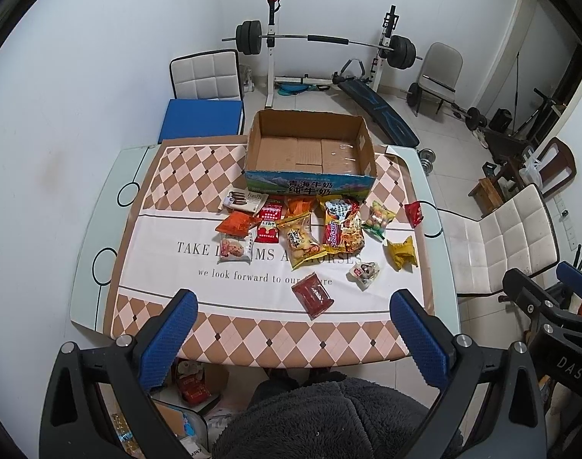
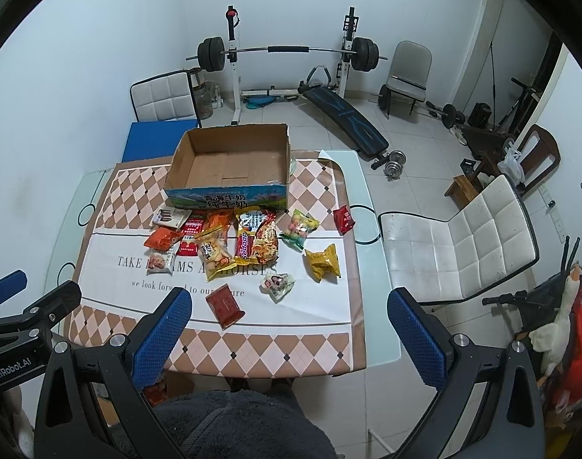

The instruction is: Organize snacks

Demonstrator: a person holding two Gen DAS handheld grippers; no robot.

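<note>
We hold left gripper and right gripper wide, nothing inside | grab flat dark red packet by edges | drop in open brown cardboard box

An open brown cardboard box sits at the far middle of the glass surface, on a checked cloth. Just near of the box lies a row of snack packets, the red-and-yellow noodle packet among them. A flat dark-red sachet lies nearest, apart. A crumpled yellow wrapper lies to the right.
</note>
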